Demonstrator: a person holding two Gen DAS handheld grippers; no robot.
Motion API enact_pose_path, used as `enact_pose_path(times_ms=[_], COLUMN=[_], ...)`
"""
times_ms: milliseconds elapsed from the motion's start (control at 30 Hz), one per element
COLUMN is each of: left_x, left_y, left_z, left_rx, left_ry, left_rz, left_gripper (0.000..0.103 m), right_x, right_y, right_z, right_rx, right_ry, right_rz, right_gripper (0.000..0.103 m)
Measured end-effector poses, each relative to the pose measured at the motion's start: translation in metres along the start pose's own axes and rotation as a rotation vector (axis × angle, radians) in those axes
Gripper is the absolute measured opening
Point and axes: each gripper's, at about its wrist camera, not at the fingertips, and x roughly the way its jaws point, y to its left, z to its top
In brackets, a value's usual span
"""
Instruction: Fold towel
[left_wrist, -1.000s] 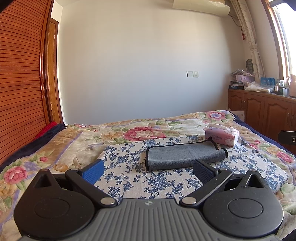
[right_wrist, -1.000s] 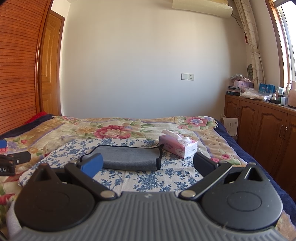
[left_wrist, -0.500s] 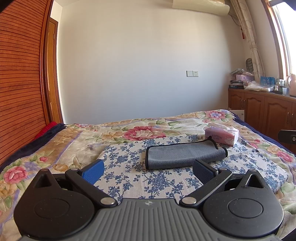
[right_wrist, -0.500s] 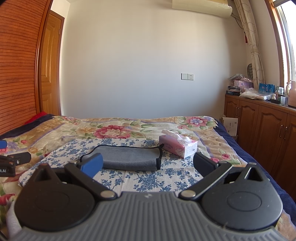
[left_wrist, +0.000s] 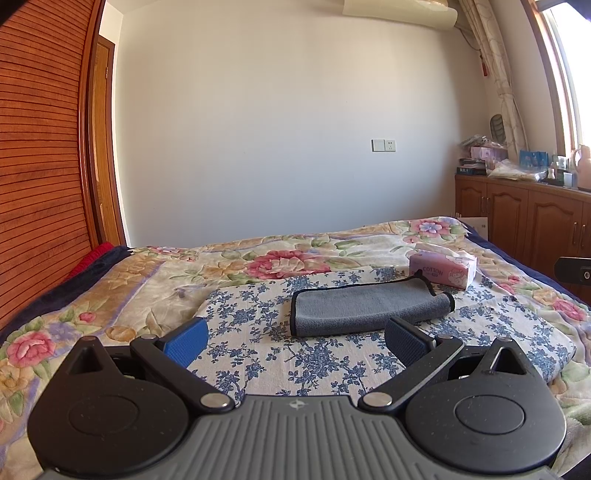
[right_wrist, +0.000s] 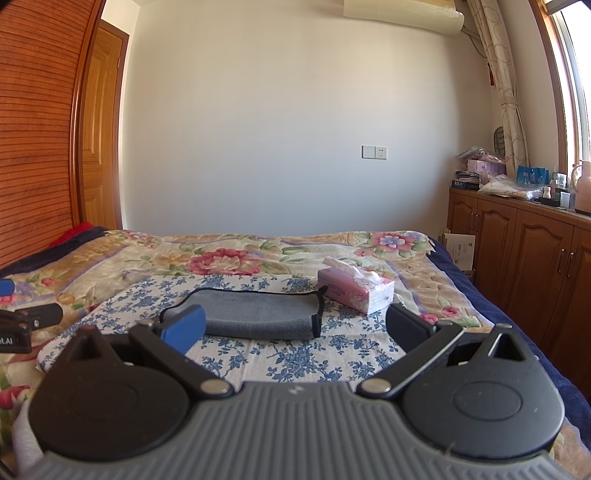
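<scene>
folded towel (left_wrist: 364, 308) beyond both gaping grippers (left_wrist: 295, 341)

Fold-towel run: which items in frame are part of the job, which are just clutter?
Job:
towel, grey, folded
left gripper, open
right gripper, open

Clutter:
tissue box, beside towel
blue-floral cloth under towel
cabinet with clutter on top

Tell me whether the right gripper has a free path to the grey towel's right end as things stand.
Probably yes. The right gripper is open and holds nothing, and the grey towel lies flat on the blue-flowered cloth ahead of it. The tissue box sits just beyond the towel's right end, apart from it, so it should not block.
</scene>
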Motion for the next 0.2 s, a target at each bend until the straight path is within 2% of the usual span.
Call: enact_pose_path(times_ms=[200], left_x=[0.0005], left_y=[-0.0002], left_z=[0.0001], left_rx=[0.001], left_ry=[0.002], left_rz=[0.0], left_gripper=[0.103], right_x=[0.0], right_y=[0.0001], right_z=[0.0], right_rx=[0.0], right_ry=[0.0], right_rz=[0.0], right_gripper=[0.103])
